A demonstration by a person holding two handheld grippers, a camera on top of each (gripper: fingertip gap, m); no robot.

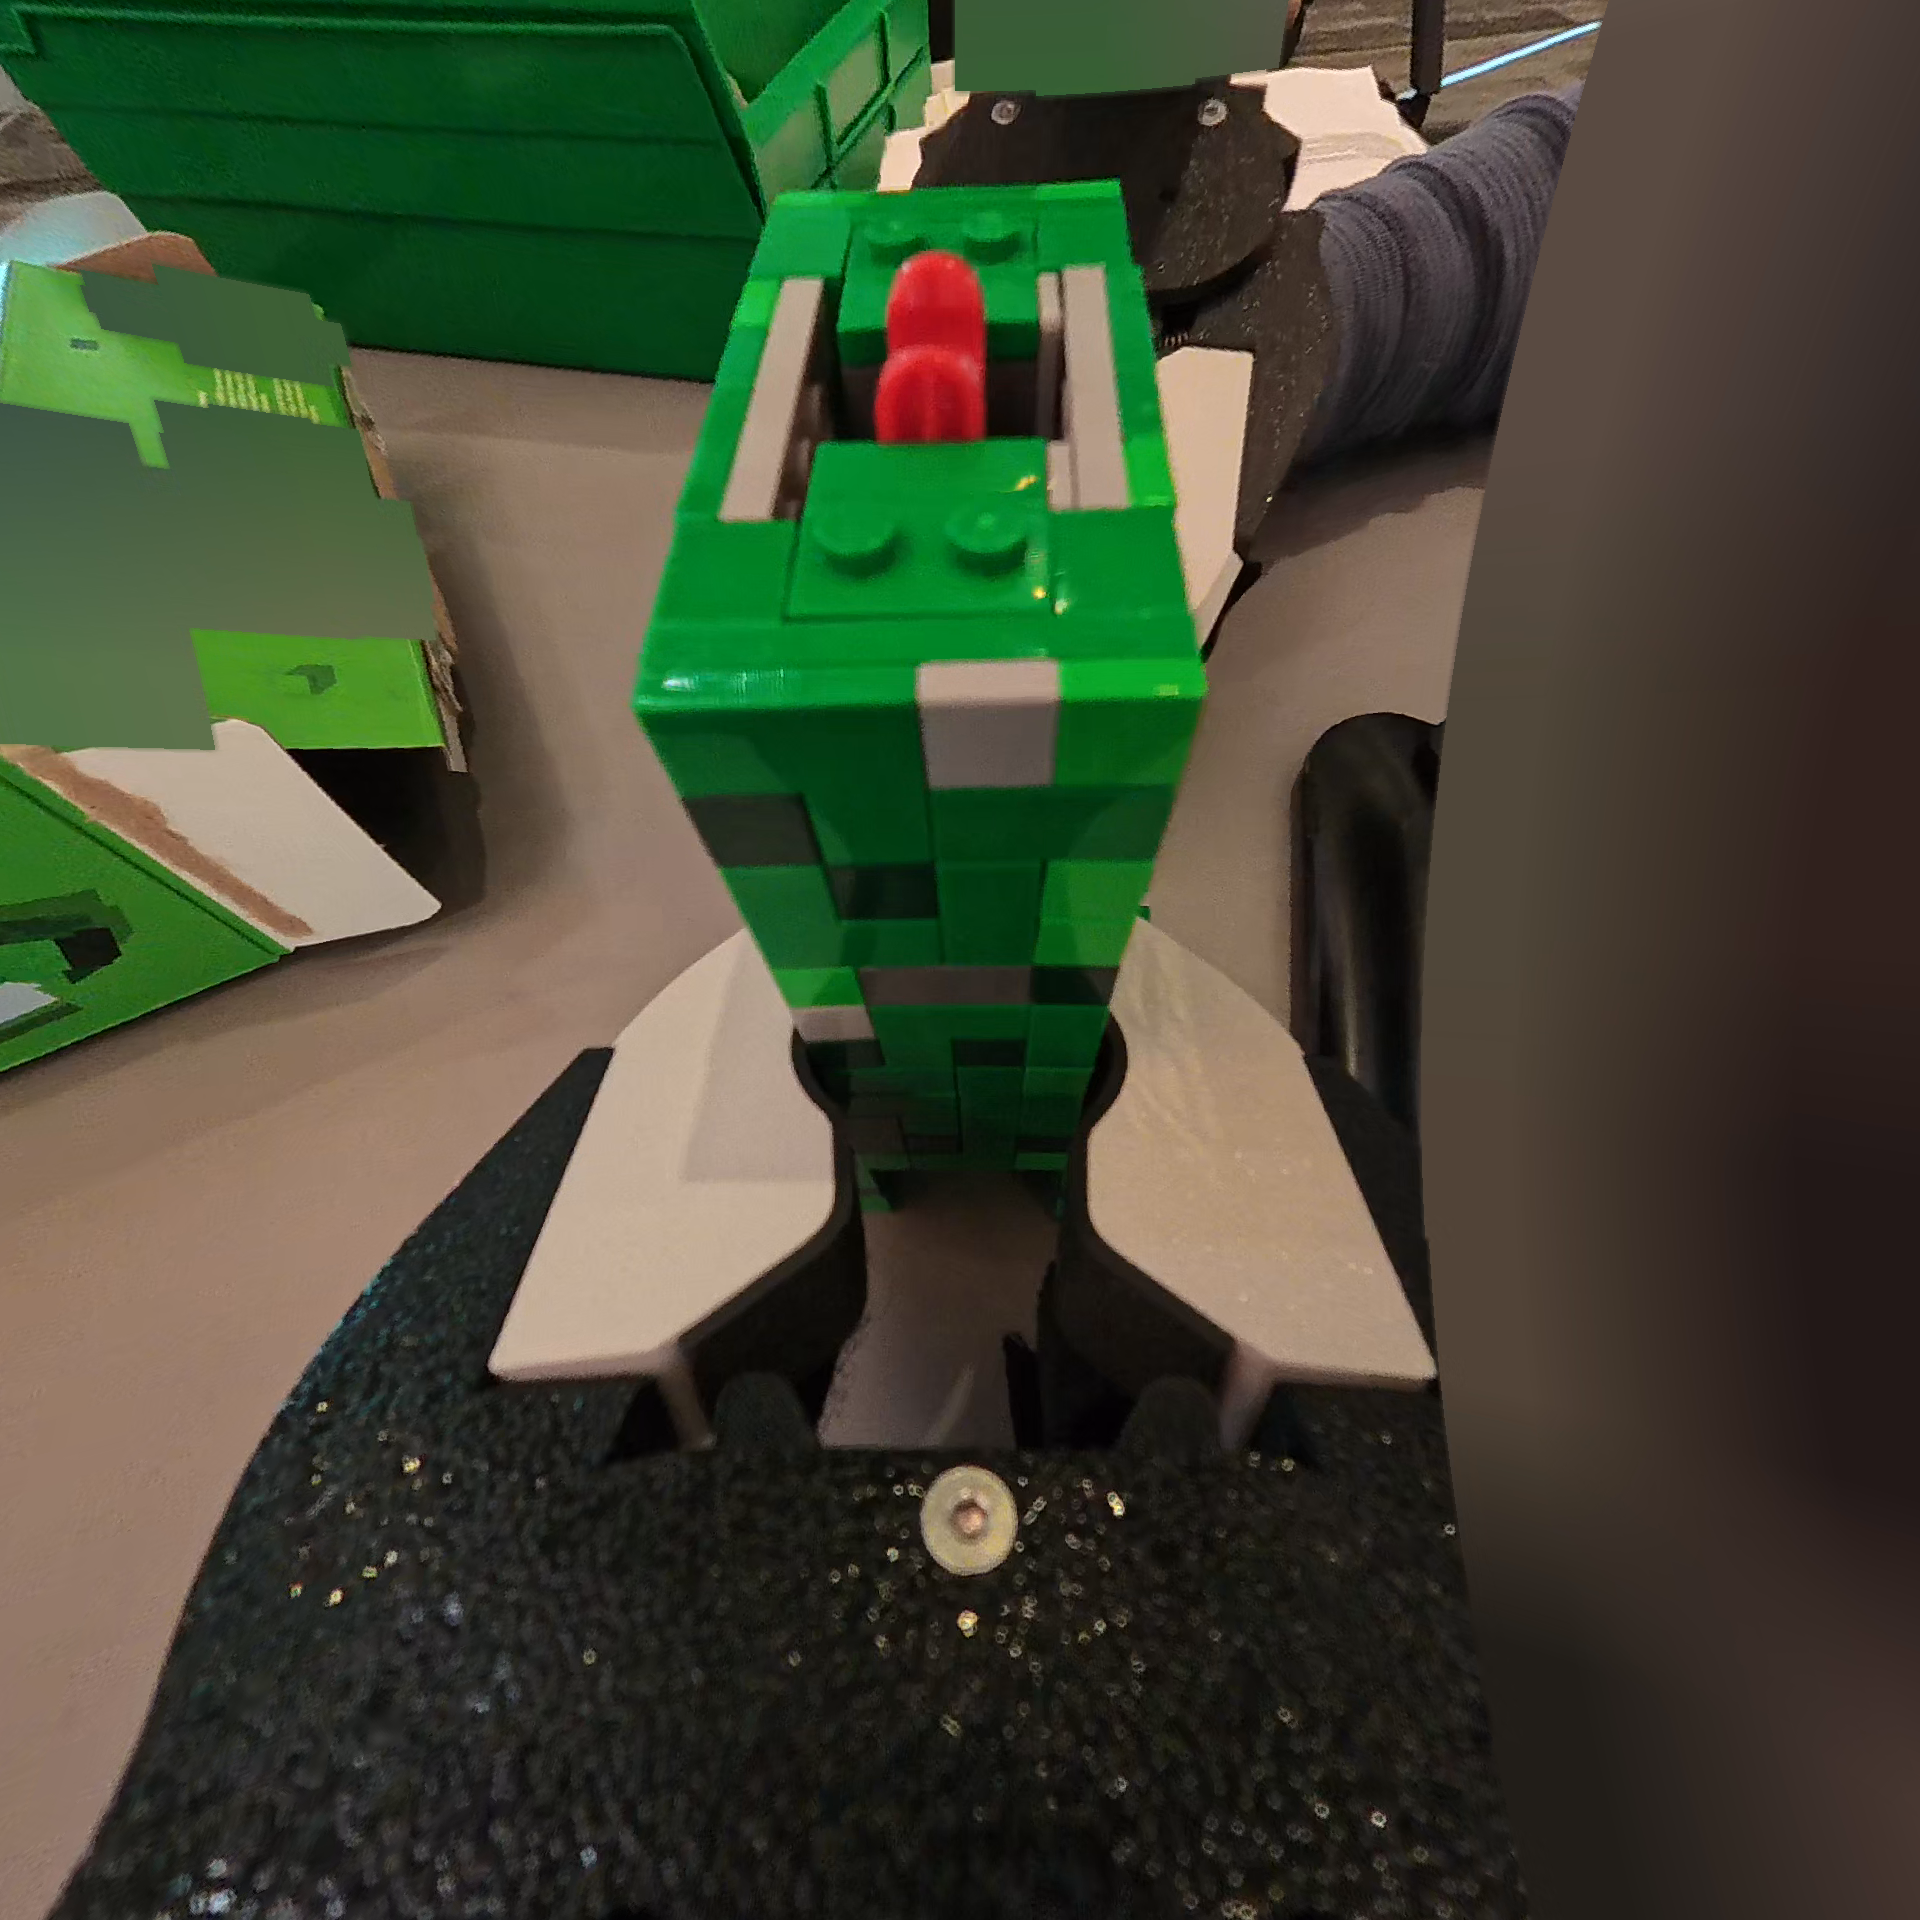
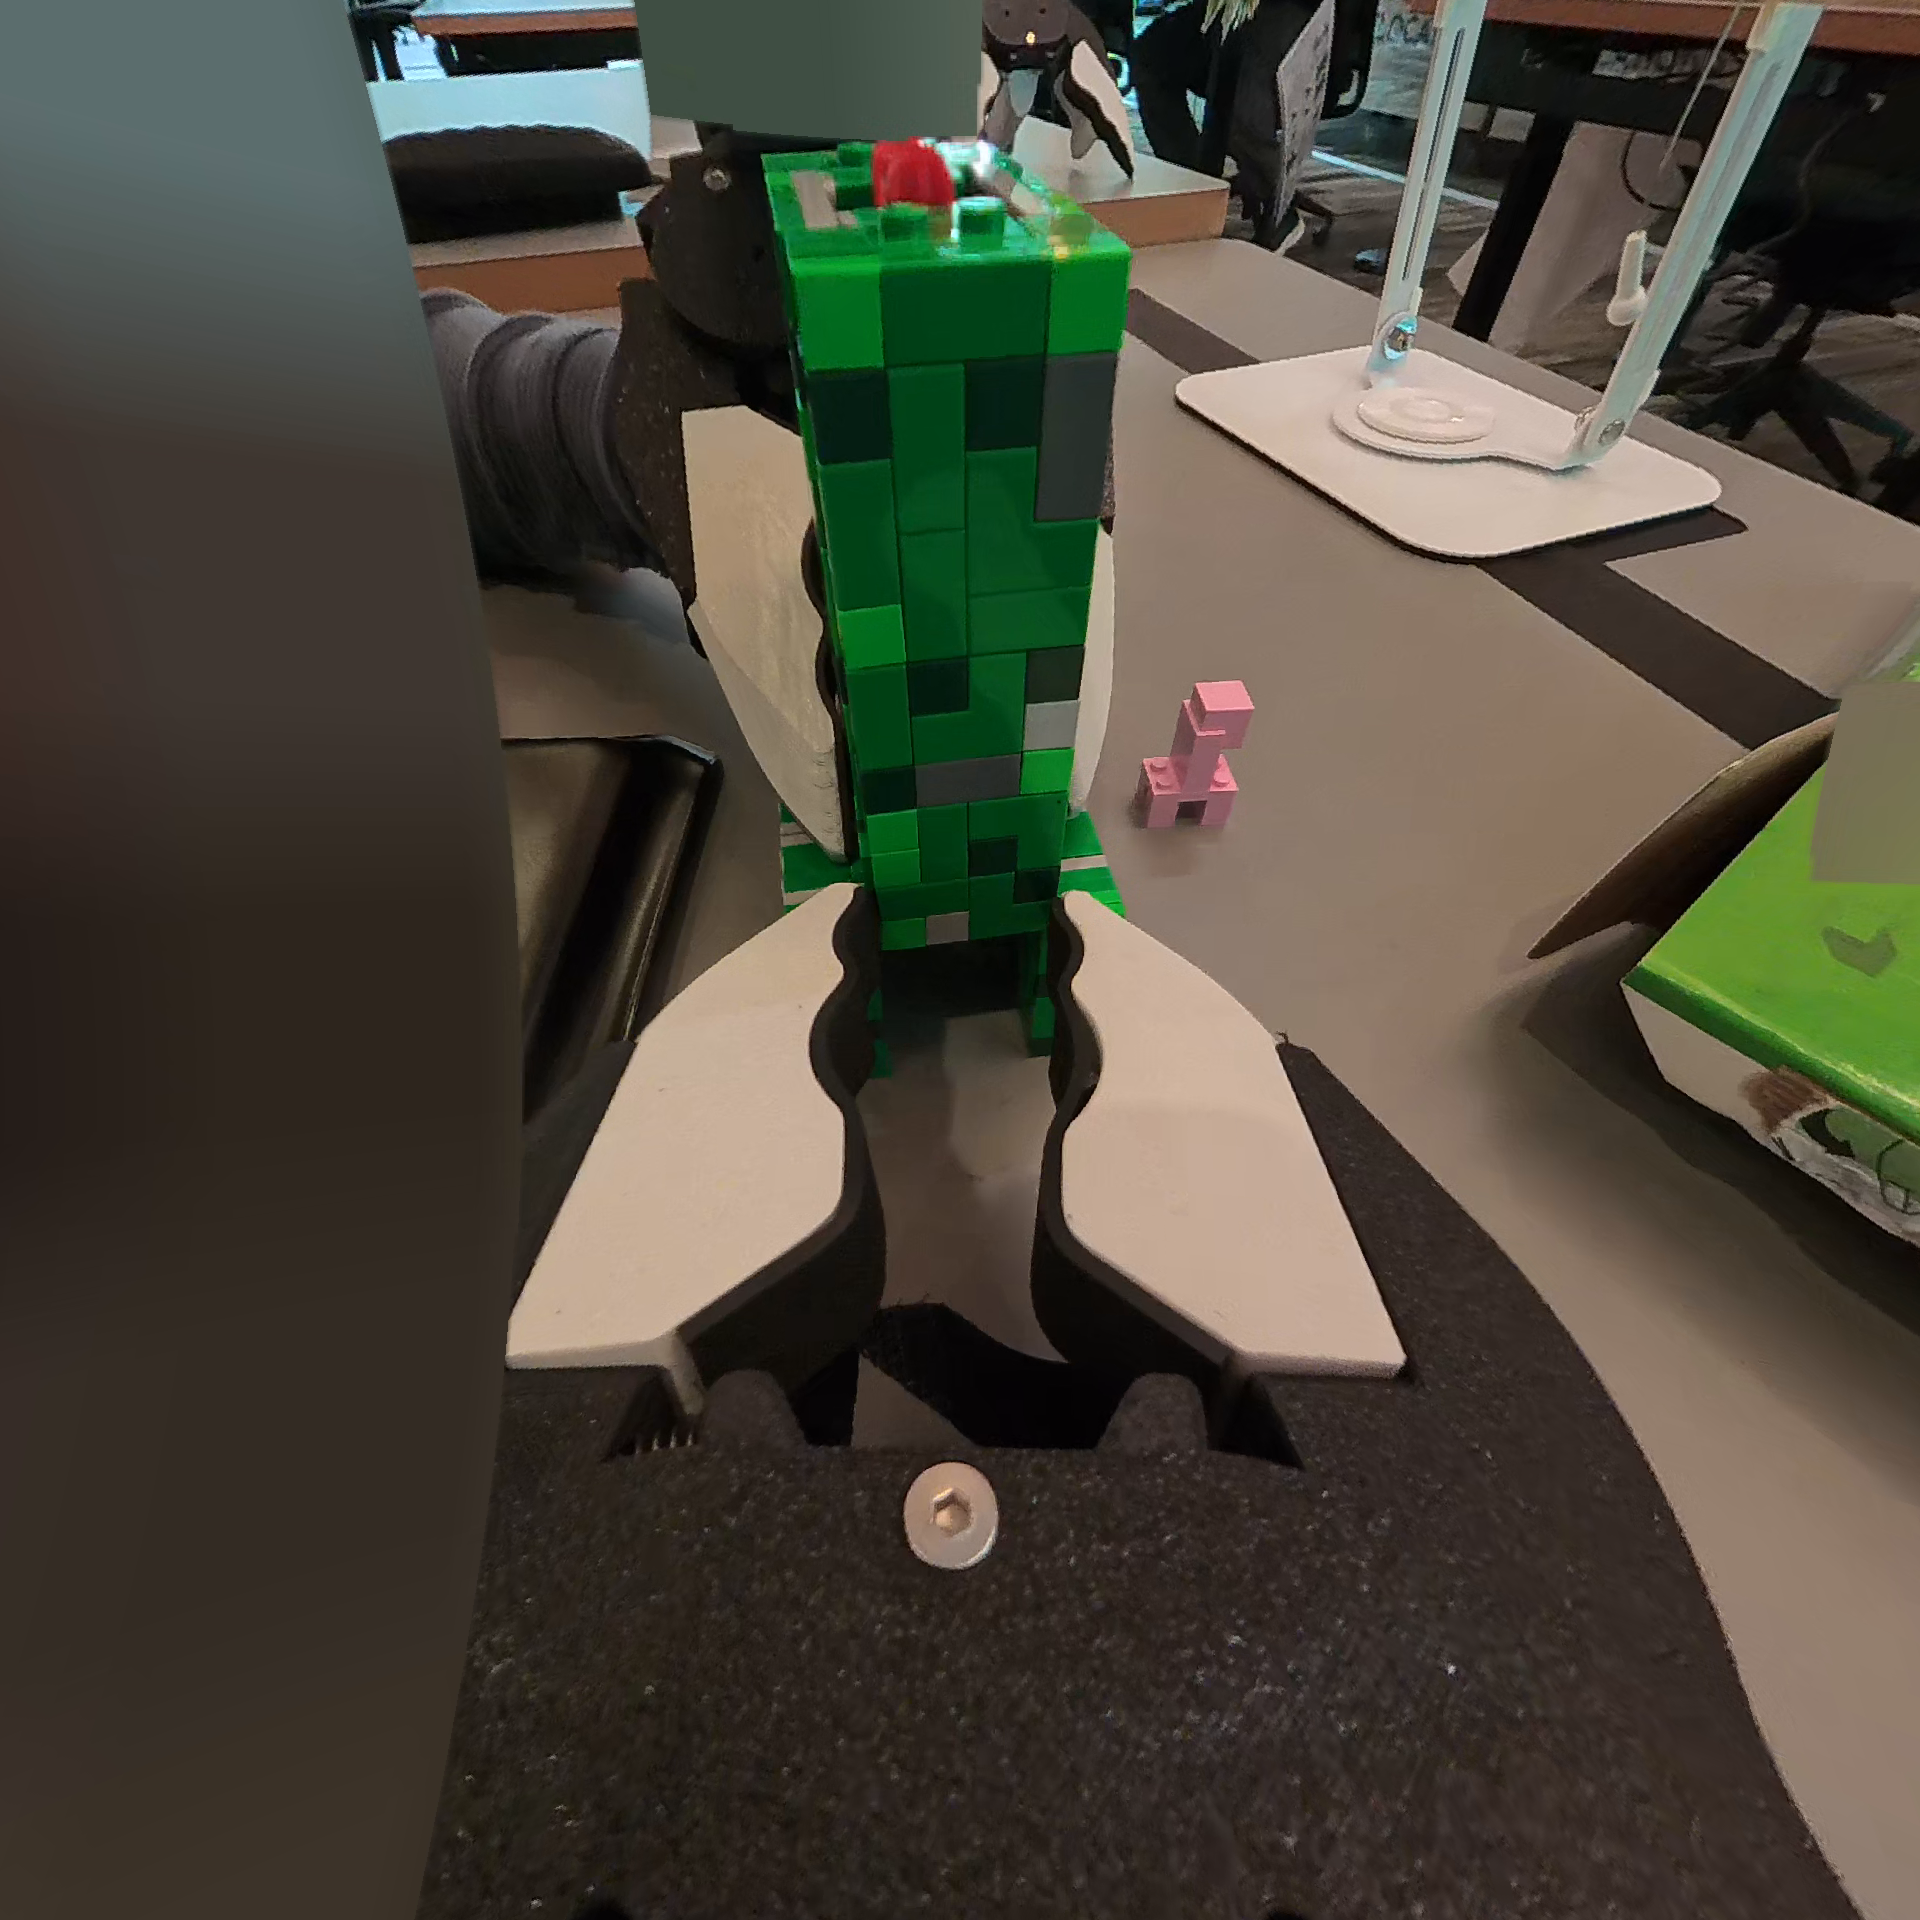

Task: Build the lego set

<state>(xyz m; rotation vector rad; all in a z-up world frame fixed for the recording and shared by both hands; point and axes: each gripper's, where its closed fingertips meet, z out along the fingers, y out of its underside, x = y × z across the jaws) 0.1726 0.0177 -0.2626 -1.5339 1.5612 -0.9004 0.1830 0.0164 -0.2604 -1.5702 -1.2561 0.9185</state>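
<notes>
Fingers (image 1: 1164, 1174) of both grippers clasp green tower (image 2: 956, 582); pink figure (image 2: 1195, 764) nearby.

**An open office or lab workspace**

The grey worktop (image 2: 1403, 852) looks like an office desk, with black strips running across it. At about two o'clock in the right wrist view stands a white desk stand (image 2: 1455, 436) on a flat base. Beyond it, towards twelve and one o'clock, more wood-edged desks (image 2: 520, 21) and black office chairs (image 2: 1787, 343) fill the room. In the left wrist view, stacked green storage bins (image 1: 416, 156) sit at eleven o'clock, with a torn green cardboard box (image 1: 208, 582) at nine.
</notes>
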